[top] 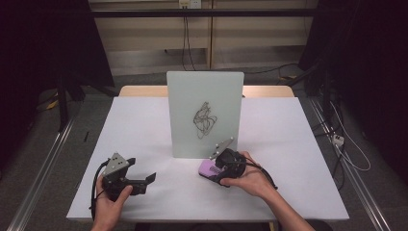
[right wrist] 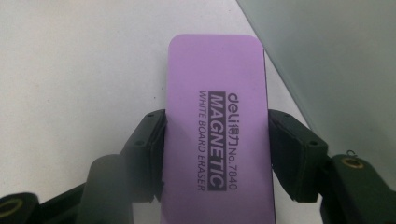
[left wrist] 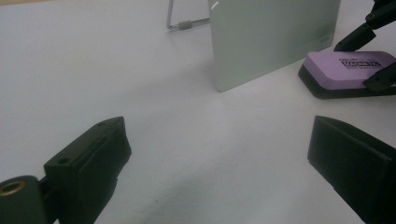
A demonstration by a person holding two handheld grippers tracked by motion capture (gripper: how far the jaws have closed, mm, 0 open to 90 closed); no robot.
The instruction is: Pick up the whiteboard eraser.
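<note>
Jaws of the right gripper (right wrist: pixel 215 158) pinch the purple whiteboard eraser (right wrist: pixel 217 130) by its long sides, flat on the table (top: pixel 144 125) beside the scribbled board (top: pixel 204 113); it looks light, rigid-backed, felt-soled, while the left gripper (left wrist: pixel 217 154) gapes empty.

Quick count: two grippers, left gripper (top: pixel 150 178) and right gripper (right wrist: pixel 215 154), one in each hand. One purple eraser (right wrist: pixel 218 121), one upright whiteboard (top: pixel 204 115) (with one black scribble (top: pixel 204 120) on it), and one white counter (top: pixel 139 125) under it all.
</note>
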